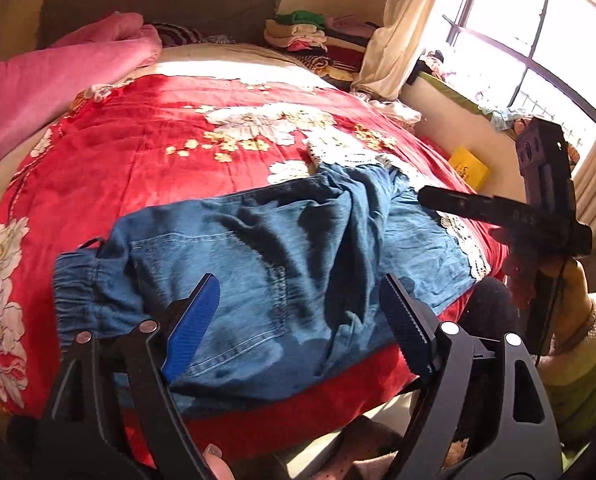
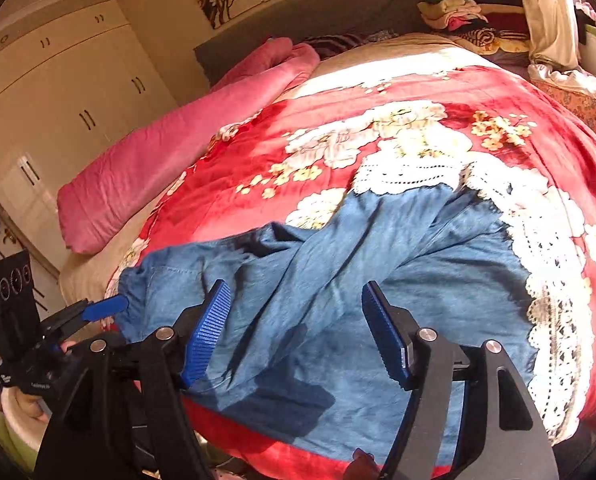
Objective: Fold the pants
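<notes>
Blue denim pants (image 1: 282,256) lie rumpled across the near part of a red flowered bedspread (image 1: 146,152), the elastic waistband (image 1: 82,292) at the left, the legs bunched toward the right. My left gripper (image 1: 298,320) hovers above the seat and back pocket, open, with nothing between its blue pads. In the right wrist view the pants (image 2: 378,280) spread under my right gripper (image 2: 296,332), which is open and empty above the leg fabric. The right gripper (image 1: 430,196) also shows at the right of the left wrist view, and the left gripper (image 2: 106,308) at the lower left.
A pink quilt (image 1: 58,80) lies along the bed's left side. Folded clothes (image 1: 310,36) are stacked by the grey headboard (image 1: 158,4). White lace trim (image 2: 546,272) edges the bedspread beside the pants. A window (image 1: 538,40) and curtain stand right; wardrobes (image 2: 58,92) stand left.
</notes>
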Tool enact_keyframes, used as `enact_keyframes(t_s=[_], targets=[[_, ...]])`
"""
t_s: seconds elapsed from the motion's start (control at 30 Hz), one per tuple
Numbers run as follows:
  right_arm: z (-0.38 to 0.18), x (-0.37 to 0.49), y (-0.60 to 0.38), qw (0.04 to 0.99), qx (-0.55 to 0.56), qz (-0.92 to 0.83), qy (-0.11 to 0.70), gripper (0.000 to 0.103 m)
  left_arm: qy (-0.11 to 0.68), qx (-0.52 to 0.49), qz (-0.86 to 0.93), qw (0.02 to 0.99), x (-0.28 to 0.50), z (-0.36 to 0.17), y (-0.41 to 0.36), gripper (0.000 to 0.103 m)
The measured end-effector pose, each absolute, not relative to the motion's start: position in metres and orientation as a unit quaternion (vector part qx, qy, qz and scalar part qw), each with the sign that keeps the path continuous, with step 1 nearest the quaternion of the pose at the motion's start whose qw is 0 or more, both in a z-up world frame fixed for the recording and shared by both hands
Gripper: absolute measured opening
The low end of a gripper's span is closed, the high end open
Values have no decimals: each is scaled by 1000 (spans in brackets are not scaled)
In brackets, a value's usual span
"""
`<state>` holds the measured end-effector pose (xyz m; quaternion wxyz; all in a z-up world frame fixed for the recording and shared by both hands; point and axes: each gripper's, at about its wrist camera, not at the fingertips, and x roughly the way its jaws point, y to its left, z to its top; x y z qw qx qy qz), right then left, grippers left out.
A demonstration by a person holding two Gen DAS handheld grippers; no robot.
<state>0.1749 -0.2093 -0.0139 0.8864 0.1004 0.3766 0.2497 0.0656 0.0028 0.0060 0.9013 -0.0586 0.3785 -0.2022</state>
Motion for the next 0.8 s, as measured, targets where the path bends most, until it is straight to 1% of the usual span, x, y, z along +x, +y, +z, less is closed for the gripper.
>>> enact_keyframes(t_s=[0.2, 0.33, 0.4, 0.43, 0.5, 0.53, 0.57, 0.6, 0.63, 0.7, 0.73, 0.77, 0.8], targets=[[-5, 220, -208, 893, 53, 224, 386, 80, 408, -85, -262, 870, 90, -12, -40, 75], [-7, 252, -193, 886, 27, 228, 403, 82, 429, -80, -273, 858, 99, -31, -65, 73], [-9, 268, -181, 886, -9, 220, 408, 83, 436, -82, -275, 853, 104, -38, -71, 63], [-11, 275, -174, 885, -30, 215, 412, 83, 439, -82, -273, 852, 107, -41, -73, 62], [-16, 291, -161, 880, -56, 213, 422, 83, 442, -84, -271, 851, 113, -46, -74, 50], [-19, 299, -156, 877, -65, 210, 428, 83, 447, -86, -269, 849, 117, -48, -74, 49], [-22, 306, -151, 877, -72, 203, 430, 83, 450, -88, -269, 847, 120, -51, -74, 44], [-25, 314, -147, 875, -79, 201, 434, 83, 452, -89, -268, 846, 122, -53, -74, 35], [-29, 323, -142, 871, -89, 195, 441, 83, 455, -91, -269, 844, 124, -56, -75, 30], [-38, 339, -135, 864, -105, 180, 459, 83, 457, -91, -279, 839, 128, -60, -76, 17], [-42, 346, -132, 861, -107, 177, 465, 83, 458, -89, -284, 838, 128, -62, -77, 13], [-46, 354, -130, 859, -111, 168, 471, 83, 458, -87, -289, 836, 128, -65, -78, 6], [-51, 361, -128, 856, -114, 159, 479, 83, 459, -88, -290, 835, 128, -67, -79, 4]])
